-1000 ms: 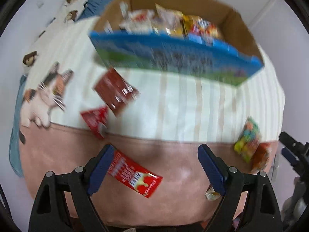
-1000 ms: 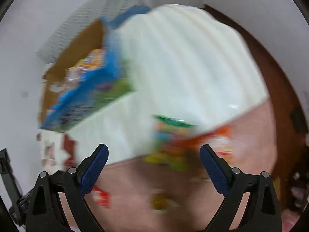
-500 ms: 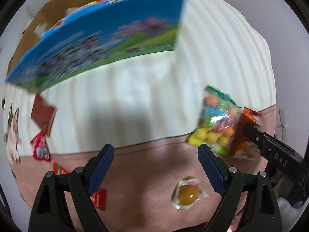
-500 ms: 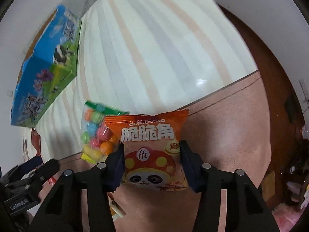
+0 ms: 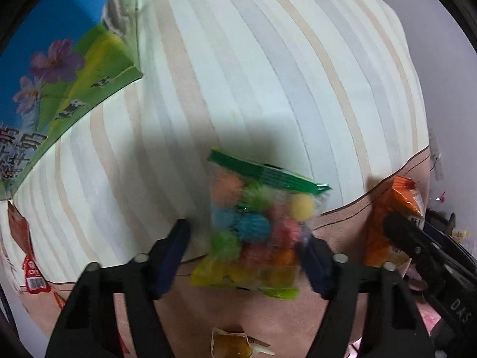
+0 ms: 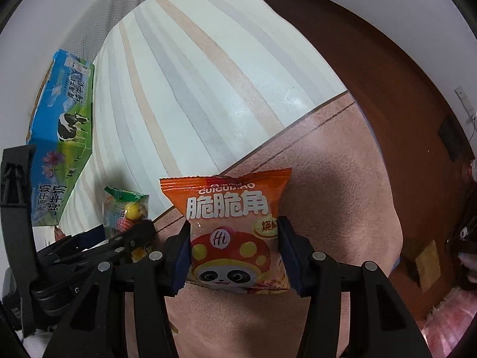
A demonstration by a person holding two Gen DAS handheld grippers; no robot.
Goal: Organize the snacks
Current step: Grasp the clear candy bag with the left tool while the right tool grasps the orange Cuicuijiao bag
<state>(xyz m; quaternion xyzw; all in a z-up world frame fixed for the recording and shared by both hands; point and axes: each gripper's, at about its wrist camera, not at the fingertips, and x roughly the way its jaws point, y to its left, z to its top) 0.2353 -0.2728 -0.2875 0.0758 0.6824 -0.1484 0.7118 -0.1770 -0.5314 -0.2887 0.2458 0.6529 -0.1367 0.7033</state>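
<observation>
Snacks scattered over a striped bedcover [image 6: 208,83], some near the milk carton box [image 6: 62,125] at the far left. Largest item by far that cover, pale stripes above a pink band; next the box, blue and green with a cow printed on it, standing well apart from both grippers.

Orange crisp packet [image 6: 235,232] pinched at its lower sides by the right gripper [image 6: 234,256], fingers narrowed against the foil, upper half standing free above the pink band. Clear bag of coloured candy balls [image 5: 253,229] lying between the left gripper [image 5: 247,256] fingers; right finger at the bag's edge, left finger a gap away, so not yet clamped, and blur makes any contact hard to judge. Smaller still: a yellow jelly cup [image 5: 232,346] just below that gripper, and red sachets [image 5: 32,271] at the left rim.

Likely risks: slippery film sliding out of a shallow side pinch; loose balls shifting so the bag sags from the fingers; the two grippers, close beside each other, knocking together on the way to the box.
</observation>
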